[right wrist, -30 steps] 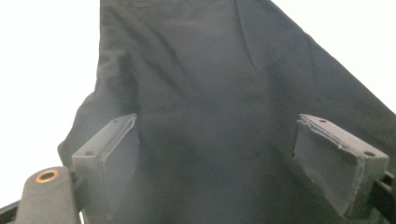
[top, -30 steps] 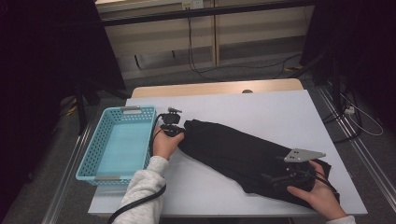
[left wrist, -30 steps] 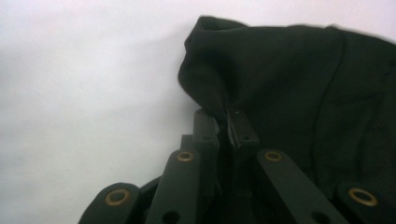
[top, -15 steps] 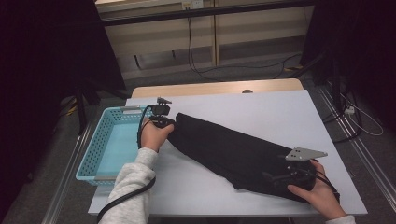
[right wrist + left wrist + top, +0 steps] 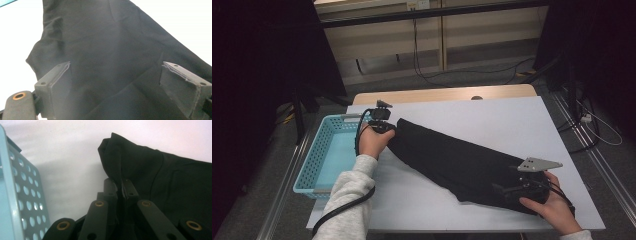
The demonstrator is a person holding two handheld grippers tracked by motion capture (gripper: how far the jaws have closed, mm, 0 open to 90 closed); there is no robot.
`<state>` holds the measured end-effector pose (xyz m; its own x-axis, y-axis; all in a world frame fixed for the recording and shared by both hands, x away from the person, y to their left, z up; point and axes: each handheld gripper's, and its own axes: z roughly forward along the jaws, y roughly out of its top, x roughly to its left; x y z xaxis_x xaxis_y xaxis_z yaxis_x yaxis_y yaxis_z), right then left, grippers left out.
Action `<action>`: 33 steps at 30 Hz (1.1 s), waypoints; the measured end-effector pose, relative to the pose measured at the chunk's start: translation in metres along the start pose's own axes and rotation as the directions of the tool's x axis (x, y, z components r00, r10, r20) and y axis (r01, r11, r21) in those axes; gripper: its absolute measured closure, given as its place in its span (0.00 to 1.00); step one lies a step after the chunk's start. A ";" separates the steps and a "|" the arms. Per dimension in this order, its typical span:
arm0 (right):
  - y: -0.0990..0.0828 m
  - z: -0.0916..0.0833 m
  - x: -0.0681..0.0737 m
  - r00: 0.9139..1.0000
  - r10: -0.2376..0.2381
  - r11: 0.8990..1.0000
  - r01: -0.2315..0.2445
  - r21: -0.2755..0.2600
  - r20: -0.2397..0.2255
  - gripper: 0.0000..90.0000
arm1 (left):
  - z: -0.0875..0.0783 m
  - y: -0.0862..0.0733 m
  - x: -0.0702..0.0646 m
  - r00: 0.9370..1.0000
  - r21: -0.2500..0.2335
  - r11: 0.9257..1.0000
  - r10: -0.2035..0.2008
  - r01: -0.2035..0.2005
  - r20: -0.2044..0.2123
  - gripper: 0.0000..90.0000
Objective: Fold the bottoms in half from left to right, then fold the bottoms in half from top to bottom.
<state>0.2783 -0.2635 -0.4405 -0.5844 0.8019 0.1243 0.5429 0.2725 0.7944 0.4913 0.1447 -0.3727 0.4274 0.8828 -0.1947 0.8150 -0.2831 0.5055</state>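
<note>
In the high view, the left gripper (image 5: 381, 119), at centre left beside the blue basket (image 5: 324, 150), is lifting its end of the black garment (image 5: 462, 160) higher and further left than before, stretching it diagonally. In the left gripper view, the jaws are pinching a fold of garment (image 5: 140, 170); in the right gripper view, the right gripper (image 5: 113, 85) is resting wide open over cloth, unmoved

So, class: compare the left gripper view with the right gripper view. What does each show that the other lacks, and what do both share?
Left gripper view alone: the perforated wall of the blue basket at its left edge, and the left gripper shut on a folded edge of the black garment. Right gripper view alone: the right gripper with its jaws wide apart over the cloth, pads not pressing it. Shared: the black garment and the white table.
</note>
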 end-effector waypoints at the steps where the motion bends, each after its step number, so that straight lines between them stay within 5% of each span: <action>1: 0.000 0.000 0.000 1.000 0.001 1.000 -0.001 -0.002 -0.001 0.12 | -0.001 0.002 -0.001 1.000 -0.001 1.000 0.002 -0.002 -0.001 0.94; 33: -0.001 -0.004 -0.001 1.000 0.011 1.000 -0.011 -0.015 0.010 0.11 | -0.021 0.017 0.019 0.999 -0.008 1.000 -0.021 0.021 -0.025 0.94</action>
<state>0.2760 -0.2666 -0.4394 -0.5722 0.8102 0.1269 0.5398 0.2556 0.8021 0.5057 0.1646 -0.3501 0.4005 0.8976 -0.1840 0.8206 -0.2620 0.5080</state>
